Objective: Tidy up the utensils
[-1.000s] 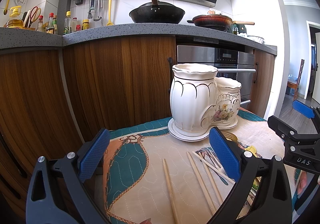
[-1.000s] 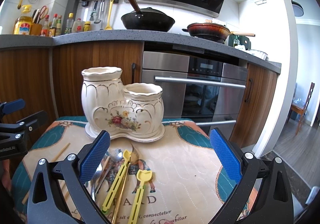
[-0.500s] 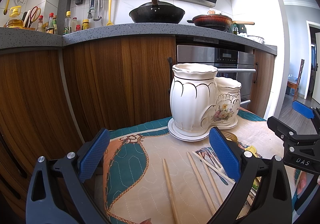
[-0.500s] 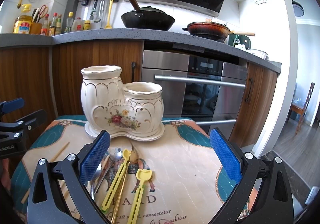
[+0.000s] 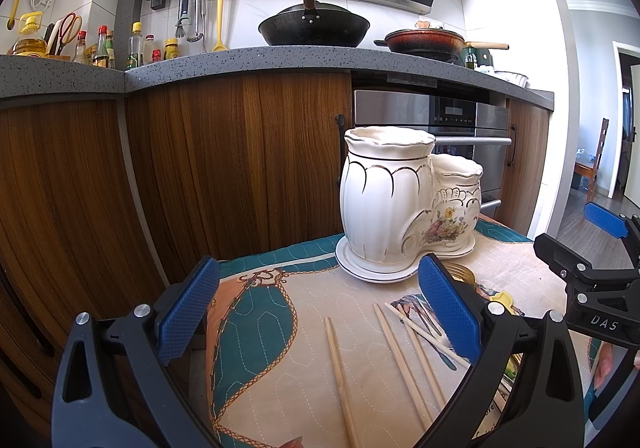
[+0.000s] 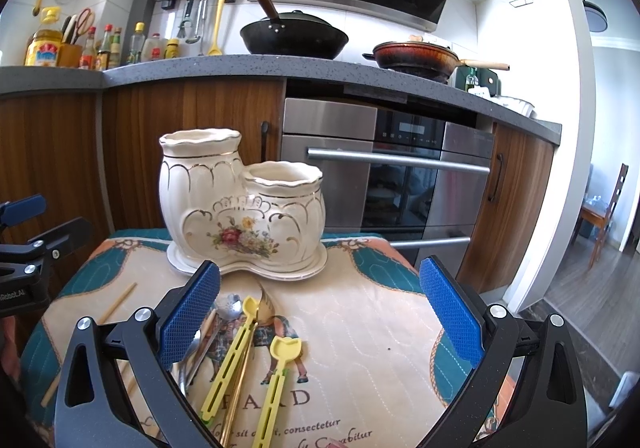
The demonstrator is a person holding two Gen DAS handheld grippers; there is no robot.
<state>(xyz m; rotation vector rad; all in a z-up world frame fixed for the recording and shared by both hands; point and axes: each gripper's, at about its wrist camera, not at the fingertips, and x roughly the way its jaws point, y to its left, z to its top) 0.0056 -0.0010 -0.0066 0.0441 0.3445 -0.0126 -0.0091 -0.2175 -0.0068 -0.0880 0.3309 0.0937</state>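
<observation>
A cream two-cup ceramic utensil holder (image 5: 392, 207) (image 6: 240, 203) stands at the far side of a patterned cloth (image 5: 280, 312) (image 6: 372, 328). Several wooden chopsticks (image 5: 340, 372) lie on the cloth under my left gripper (image 5: 316, 308), which is open and empty. My right gripper (image 6: 316, 316) is open and empty above two yellow utensils (image 6: 280, 368), a gold one (image 6: 240, 380) and metal spoons (image 6: 224, 312). One chopstick (image 6: 118, 302) lies at the left in the right wrist view. Each gripper shows at the edge of the other's view.
Wooden kitchen cabinets (image 5: 200, 167) and a steel oven (image 6: 384, 175) stand right behind the small table. A grey counter (image 5: 240, 63) carries a black wok (image 5: 314, 27), a red pan (image 6: 416, 55) and bottles. Floor drops away at the right (image 6: 580, 288).
Nothing has visibly moved beyond a slight drift of the right gripper's view; both grippers stay open.
</observation>
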